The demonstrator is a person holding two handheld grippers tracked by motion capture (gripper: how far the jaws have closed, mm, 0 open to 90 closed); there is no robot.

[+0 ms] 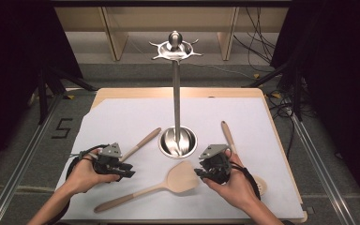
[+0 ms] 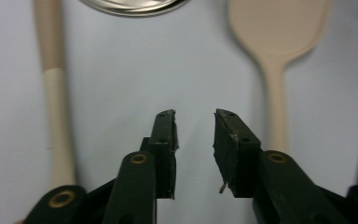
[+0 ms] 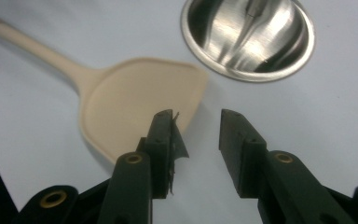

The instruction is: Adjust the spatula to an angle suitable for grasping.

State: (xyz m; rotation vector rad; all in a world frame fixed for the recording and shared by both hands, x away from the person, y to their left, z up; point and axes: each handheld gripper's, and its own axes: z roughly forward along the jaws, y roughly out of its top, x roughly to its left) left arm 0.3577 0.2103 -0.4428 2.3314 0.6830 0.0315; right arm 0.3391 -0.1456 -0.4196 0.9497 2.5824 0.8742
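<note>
Utensils of pale, smooth wood lie on the white sheet (image 1: 122, 117): three in all, a flat spatula (image 1: 182, 177) with a broad squared blade, a spoon (image 1: 228, 136) and a handle (image 1: 143, 143) beside the left gripper (image 1: 124, 169). One shiny steel stand (image 1: 176, 93) rises from a round dished base, with a hooked crown on top. The left gripper's jaws are parted with nothing between them. The right gripper (image 1: 200, 173), likewise parted and empty, sits just beside the spatula's blade, near the stand's base.
</note>
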